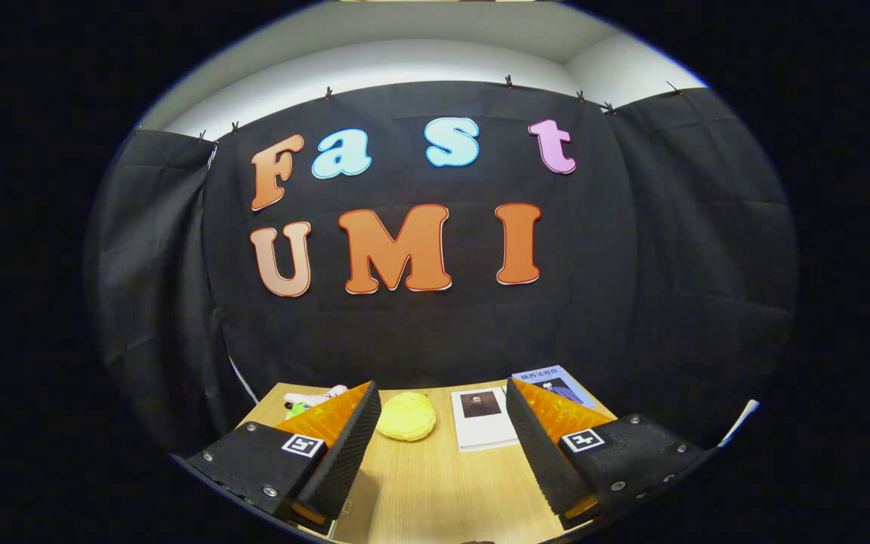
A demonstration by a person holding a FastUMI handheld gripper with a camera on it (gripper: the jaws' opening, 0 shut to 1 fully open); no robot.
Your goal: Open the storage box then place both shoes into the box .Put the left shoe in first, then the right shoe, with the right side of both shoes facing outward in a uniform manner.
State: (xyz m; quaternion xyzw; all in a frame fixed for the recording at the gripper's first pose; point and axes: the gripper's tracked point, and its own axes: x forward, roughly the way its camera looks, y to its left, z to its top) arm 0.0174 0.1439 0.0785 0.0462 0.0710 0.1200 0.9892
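Spread apart and empty, gripper (442, 446) fingers flank a wooden table (435, 491), a yellow round plush (406, 416) and white booklet (483, 418) lying beyond them.

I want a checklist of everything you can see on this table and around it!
Surface: wooden table, bare between the tongs.
Job's things: nothing seen of box or shoes.
Clutter: yellow round plush just ahead of the left finger; white booklet with a portrait beside it; blue book behind the right finger; pink and green toy behind the left finger.
Tongs: tongs open, holding nothing, fingers wide apart above the table.
Cables: nothing seen.
Surroundings: black cloth wall, clipped up under a white wall.
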